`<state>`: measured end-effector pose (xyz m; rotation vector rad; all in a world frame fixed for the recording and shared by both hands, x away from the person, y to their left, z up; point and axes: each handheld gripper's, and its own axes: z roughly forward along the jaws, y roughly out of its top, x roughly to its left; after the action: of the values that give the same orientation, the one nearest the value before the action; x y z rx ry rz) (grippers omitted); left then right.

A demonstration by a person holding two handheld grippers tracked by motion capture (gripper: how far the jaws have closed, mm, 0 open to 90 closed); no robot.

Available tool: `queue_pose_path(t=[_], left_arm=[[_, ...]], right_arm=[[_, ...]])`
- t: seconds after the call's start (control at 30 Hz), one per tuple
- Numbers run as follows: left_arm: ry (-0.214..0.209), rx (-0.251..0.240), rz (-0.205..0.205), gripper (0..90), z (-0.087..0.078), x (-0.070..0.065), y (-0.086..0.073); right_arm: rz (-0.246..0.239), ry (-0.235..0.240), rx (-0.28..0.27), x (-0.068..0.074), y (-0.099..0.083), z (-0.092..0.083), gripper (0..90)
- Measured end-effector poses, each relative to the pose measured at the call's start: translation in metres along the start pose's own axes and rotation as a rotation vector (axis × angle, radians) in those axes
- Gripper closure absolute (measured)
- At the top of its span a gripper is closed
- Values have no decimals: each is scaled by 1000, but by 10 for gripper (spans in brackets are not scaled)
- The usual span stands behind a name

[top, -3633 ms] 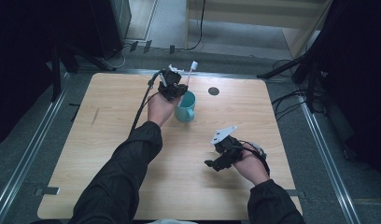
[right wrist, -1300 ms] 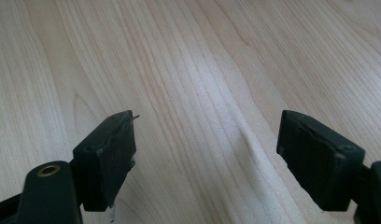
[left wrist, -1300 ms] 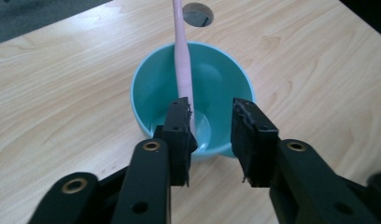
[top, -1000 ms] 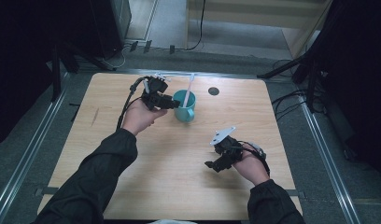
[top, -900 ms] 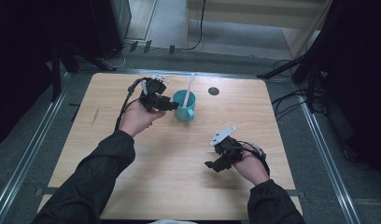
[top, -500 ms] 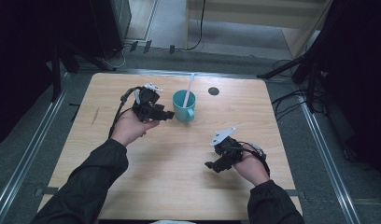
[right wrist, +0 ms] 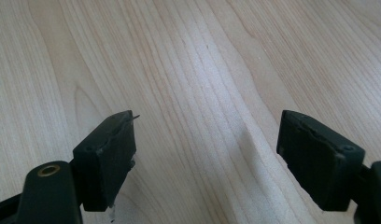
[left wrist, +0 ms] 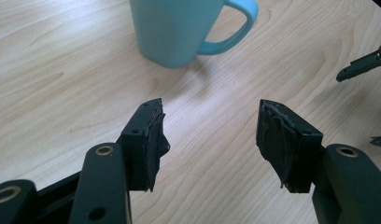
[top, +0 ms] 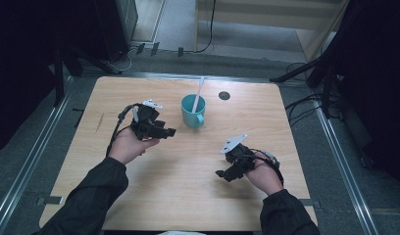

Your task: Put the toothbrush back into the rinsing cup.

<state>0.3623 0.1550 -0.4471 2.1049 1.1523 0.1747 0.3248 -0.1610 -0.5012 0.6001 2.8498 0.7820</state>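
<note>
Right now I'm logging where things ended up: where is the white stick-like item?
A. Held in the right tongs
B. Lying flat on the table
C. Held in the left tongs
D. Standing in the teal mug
D: in the high view the white stick leans up out of the teal mug, while both tongs are open and hold nothing.

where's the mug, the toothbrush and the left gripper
mug (top: 192, 116), high view, on its teal outer wall
toothbrush (top: 197, 96), high view, on the handle standing in the mug
left gripper (left wrist: 209, 128), left gripper view, midway between its open jaws
</note>
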Motion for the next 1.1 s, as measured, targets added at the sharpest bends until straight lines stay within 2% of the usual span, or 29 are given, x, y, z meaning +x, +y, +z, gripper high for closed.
queue_pose_path(t=[0.17,0.3,0.47,0.63,1.1], left_arm=[[-3,-6,-16,410,-1,3,-11],[7,16,-8,406,-3,4,-20],[5,28,-13,396,-6,5,-31],[-2,42,-10,381,-10,6,-38],[5,57,-58,374,-27,14,-66]], right_arm=[[-1,2,6,1,0,1,199],[-10,3,7,1,0,1,199],[-20,17,4,4,2,2,199],[-25,11,2,4,2,2,199],[-28,15,1,4,2,1,199]])
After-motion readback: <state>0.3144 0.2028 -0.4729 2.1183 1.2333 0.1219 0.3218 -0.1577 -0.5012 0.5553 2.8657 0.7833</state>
